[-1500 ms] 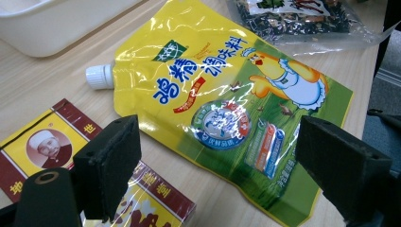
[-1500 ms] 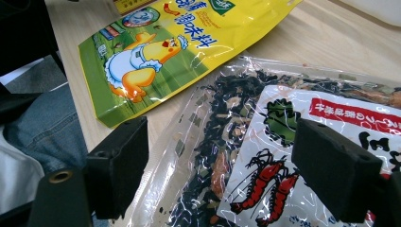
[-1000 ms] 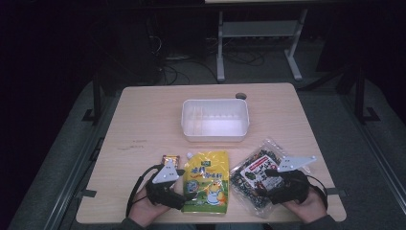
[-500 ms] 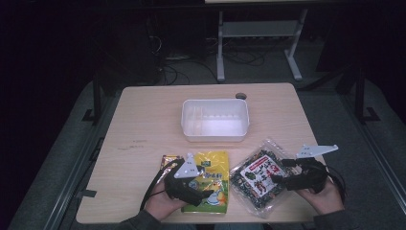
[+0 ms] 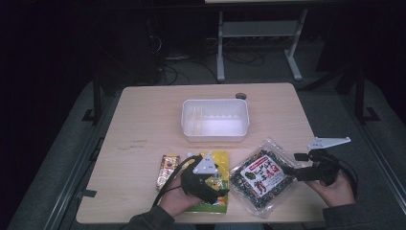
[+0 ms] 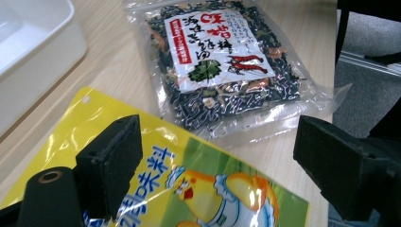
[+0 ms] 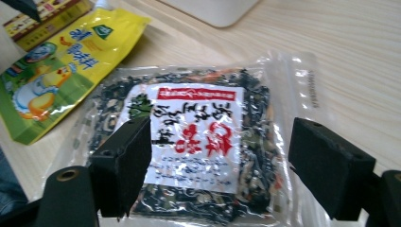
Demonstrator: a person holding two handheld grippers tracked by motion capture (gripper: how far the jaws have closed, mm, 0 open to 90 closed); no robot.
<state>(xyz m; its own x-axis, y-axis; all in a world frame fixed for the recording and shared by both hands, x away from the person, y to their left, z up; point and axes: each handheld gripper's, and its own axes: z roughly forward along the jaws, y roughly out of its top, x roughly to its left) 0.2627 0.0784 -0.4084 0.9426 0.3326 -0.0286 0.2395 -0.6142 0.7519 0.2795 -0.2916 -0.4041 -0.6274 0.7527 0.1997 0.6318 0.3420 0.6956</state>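
Seaweed packet, clear plastic with dark dried contents and a white label printed in red and black, is laid flat on the wooden table near the front edge, right of centre in the high view. Right gripper is held low at the packet's right edge, in the person's right hand; in the right gripper view its jaws are spread wide over the packet, with nothing gripped between them. Yellow seasoning pouch, printed with a cartoon chick and a green band, is laid just left of the seaweed packet, the two edges close together or touching; which cannot be told. Left gripper is positioned over the pouch, held in the left hand; in the left gripper view the jaws are spread wide, one pad over the yellow pouch, the other beyond its edge, nothing clamped. Seaweed packet is seen ahead of those jaws in the same view. Small orange-brown box is laid just left of the pouch. White plastic tub is placed mid-table, well apart from the packets, behind them. Round cable hole is seen in the tabletop just behind the tub.
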